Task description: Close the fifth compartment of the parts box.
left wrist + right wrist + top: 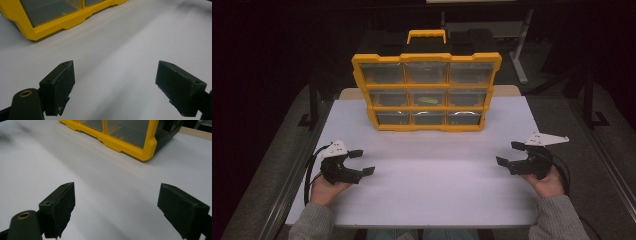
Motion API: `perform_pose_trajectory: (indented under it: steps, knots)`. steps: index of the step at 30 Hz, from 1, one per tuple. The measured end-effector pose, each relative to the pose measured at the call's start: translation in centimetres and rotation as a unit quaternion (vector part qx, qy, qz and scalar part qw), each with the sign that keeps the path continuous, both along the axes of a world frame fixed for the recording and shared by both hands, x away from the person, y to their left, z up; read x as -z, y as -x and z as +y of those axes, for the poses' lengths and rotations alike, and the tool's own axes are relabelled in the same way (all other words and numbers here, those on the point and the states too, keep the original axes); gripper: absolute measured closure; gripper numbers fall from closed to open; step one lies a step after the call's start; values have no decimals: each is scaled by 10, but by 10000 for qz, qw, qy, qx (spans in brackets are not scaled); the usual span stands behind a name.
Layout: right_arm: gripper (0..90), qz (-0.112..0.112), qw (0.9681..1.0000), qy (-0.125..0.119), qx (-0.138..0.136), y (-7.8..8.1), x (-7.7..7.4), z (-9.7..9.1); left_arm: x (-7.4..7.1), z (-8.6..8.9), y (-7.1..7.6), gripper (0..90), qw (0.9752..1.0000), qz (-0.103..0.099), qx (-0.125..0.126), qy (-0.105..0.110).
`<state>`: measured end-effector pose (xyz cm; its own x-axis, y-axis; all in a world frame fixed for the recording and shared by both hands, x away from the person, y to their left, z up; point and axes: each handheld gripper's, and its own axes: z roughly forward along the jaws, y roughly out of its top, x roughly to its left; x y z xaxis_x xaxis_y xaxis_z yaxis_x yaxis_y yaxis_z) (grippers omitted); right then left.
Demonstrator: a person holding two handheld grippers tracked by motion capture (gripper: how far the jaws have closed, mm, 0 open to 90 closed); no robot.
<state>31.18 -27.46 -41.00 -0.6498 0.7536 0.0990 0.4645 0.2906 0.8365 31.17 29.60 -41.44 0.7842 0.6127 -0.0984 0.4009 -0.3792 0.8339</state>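
We find the yellow organiser case (427,92) standing upright at the far middle of the white bench (427,175), its nine clear-fronted compartments facing us and its carry handle (426,35) on top. One yellowish item (428,99) shows in the centre compartment; the contents of the others we cannot make out through the glare.

Both grippers rest near the front edge, well apart from the case. The left gripper (362,162) has its fingers (60,87) spread wide with nothing between them; the right gripper (510,153) is likewise spread and empty, its fingers (58,208) over bare bench.

Risks noted:
- The case stands on its narrow bottom edge (whether it has any support behind is hidden from us). A push high on the front would likely tip it backward.
- Its smooth plastic face offers little purchase; a one-sided pull may slide or swivel the case on the bench rather than open anything.
- The two grippers would approach from opposite flanks; uneven timing could twist the case.
- Trailing cables (309,170) near the bench edge could snag on a forward reach.
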Motion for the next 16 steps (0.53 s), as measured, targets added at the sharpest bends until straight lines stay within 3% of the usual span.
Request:
perform_pose_trajectory:
  steps: [9, 14, 16]
  knots:
    - [134, -18, 10000, -48, -15, 8, 6, -3, 1, -1, 1, 157, 9999, 75, 9, 112]
    - [134, 64, 10000, 45, -35, 9, 10, -2, 2, -1, 0, 157, 9999, 96, 0, 84]
    - [134, 82, 9999, 128, 8, 9, 10, 0, 2, -2, 0, 157, 10000, 65, 29, -39]
